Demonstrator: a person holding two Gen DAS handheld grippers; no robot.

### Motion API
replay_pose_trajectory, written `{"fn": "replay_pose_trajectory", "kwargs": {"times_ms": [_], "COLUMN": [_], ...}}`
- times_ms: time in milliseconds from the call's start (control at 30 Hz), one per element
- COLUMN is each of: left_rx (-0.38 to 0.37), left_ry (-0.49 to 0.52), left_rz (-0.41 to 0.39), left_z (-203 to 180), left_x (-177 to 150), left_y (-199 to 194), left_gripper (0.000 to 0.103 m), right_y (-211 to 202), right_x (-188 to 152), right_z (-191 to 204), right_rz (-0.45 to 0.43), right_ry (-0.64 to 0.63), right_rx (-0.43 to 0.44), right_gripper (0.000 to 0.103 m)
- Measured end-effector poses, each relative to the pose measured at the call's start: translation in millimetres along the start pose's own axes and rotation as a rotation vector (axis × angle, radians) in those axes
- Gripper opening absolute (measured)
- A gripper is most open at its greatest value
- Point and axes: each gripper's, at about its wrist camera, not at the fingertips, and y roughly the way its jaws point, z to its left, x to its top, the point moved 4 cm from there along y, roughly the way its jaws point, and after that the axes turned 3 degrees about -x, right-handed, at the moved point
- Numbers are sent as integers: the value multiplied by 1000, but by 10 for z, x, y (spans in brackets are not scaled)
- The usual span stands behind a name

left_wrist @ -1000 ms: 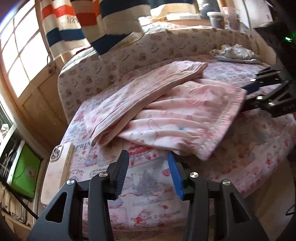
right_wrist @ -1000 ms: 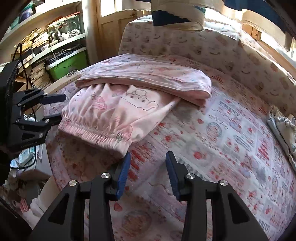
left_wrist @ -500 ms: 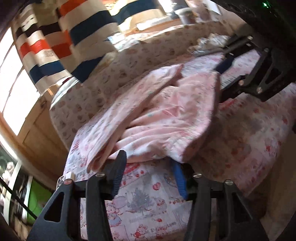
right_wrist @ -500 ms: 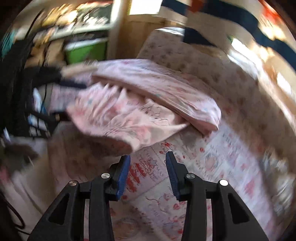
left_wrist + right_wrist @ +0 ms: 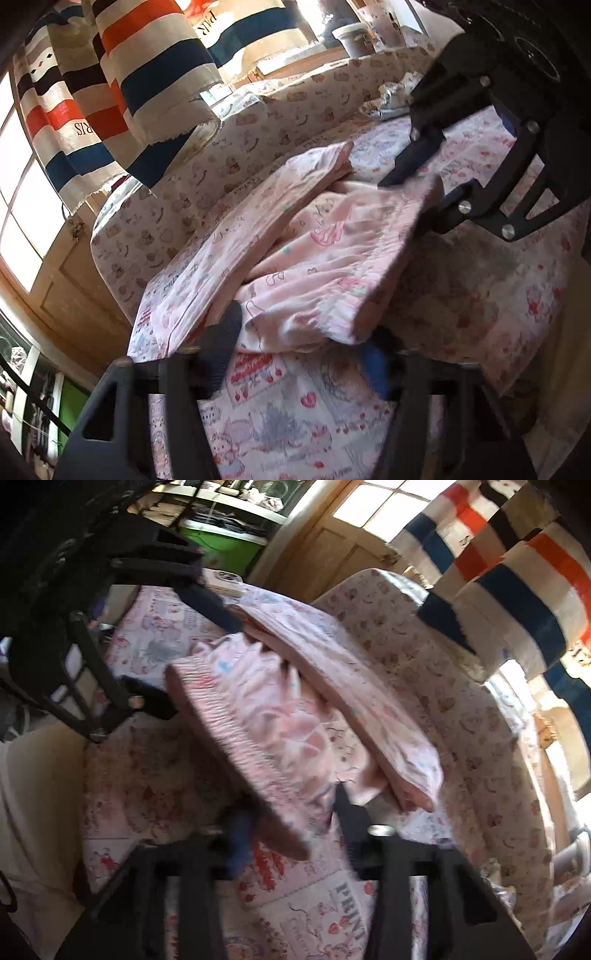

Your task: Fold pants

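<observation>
The pants are pale pink with little cartoon pictures. The bed sheet is white with red prints. The hanging blanket has orange, blue and cream stripes.

My left gripper: black angular frame with triangular cut-outs, silver screw heads at the joints, one finger faced with a blue pad, the other dark and ribbed. My right gripper: same black open-truss build, a bright round screw near one finger base, blue pad on one finger, dark pad opposite.
</observation>
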Motion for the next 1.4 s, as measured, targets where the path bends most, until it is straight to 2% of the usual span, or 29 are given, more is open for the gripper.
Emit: {"fn": "replay_pose_trajectory", "kwargs": {"times_ms": [33,100,167,267,367,533,667,733,767,800,867,900,1000,1067,1167,1267,1333,1400], "left_rx": [-28,-57,-84,-158,-188,-198,-185,-158,-158,-160,-141,-130,-107,-124,-143,-121,-113,-104], "left_ry": [-9,-35,-66,-170,-238,-299,-349,-371,-380,-390,-407,-417,-483,-539,-591,-616,-649,-678], "left_rz": [-1,-17,-27,-33,-52,-79,-94,-101,-104,-106,-114,-119,-96,-90,-62,-25,21,66], "left_z": [1,28,69,220,361,487,592,662,693,727,814,861,1076,1231,1397,1503,1560,1588], "left_x": [7,24,35,62,123,220,247,268,279,297,348,373,434,452,452,419,358,270], "left_y": [4,9,18,29,19,37,42,59,66,78,90,92,144,202,345,550,723,861], "left_gripper": [33,31,20,16,15,14,14,14,14,14,14,14,14,14,14,14,16,16], "right_y": [8,-20,-62,-59,-94,-113,6,102,120,113,112,102,134,205,408,720,932,1131], "right_x": [9,33,38,-8,-68,-89,-97,-69,-33,10,91,158,305,396,491,516,476,423], "right_z": [-42,-130,-180,-262,-222,-76,9,-5,-50,-105,-212,-301,-571,-777,-1094,-1428,-1563,-1656], "right_rz": [-5,-34,-66,-77,-98,-118,-93,-64,-74,-95,-125,-157,-217,-231,-204,-162,-127,-92], "right_ry": [13,52,68,57,18,-41,-112,-139,-118,-78,-11,29,121,198,315,492,611,707], "right_rx": [9,43,70,83,81,51,-39,-162,-173,-132,-45,-6,37,90,141,225,284,305], "right_gripper": [30,30,30,35,57,58,58,58,49,33,18,15,14,14,14,14,14,14]}}
